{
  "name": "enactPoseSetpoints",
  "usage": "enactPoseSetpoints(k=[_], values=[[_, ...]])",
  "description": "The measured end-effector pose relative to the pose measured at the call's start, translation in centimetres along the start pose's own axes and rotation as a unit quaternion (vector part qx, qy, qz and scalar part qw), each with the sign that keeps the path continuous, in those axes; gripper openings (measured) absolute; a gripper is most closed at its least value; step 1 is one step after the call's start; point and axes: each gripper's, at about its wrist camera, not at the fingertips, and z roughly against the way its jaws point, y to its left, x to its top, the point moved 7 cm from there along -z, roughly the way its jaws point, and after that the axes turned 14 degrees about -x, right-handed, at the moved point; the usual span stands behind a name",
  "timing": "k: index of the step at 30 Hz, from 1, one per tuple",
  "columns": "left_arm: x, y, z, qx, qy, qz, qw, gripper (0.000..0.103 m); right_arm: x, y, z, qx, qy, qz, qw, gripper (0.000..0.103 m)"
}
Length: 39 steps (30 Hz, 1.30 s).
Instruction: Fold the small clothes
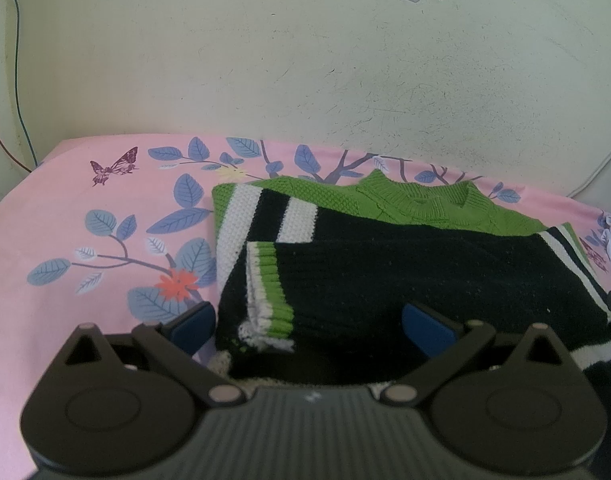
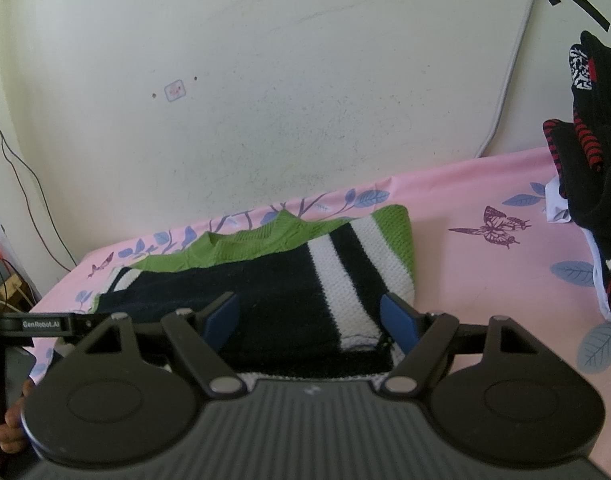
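Left wrist view: left gripper spread wide, holding nothing.
Right gripper: spread — nothing gripped.
Knit sweater: soft, floppy, light — pinch the near hem corners.

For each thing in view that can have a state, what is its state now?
Sweater: partly folded, lying flat on the bedsheet, sleeve cuff laid over the black body.
Left gripper: open, jaws astride the sweater's near edge.
Right gripper: open, nothing clamped.
Pile of dark clothes: stacked at the right.
Bedsheet: spread smooth.

Bare sheet lies between sweater and clothes pile.
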Motion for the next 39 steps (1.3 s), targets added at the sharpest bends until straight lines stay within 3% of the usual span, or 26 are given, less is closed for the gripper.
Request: enactPoseSetpoints(k=[36,39], values=[[0.01,0.02,-0.01,0.000,0.000,-0.001,1.0000,0.103,-0.02,-0.01,0.03,0.000,0.000,0.000,1.000,0.071],[-0.06,0.20,-0.40,0.001,0.007,0.003,1.0000,0.103,-0.23,0.18,-0.69,-0.010,0.024,0.004,1.000,0.071]])
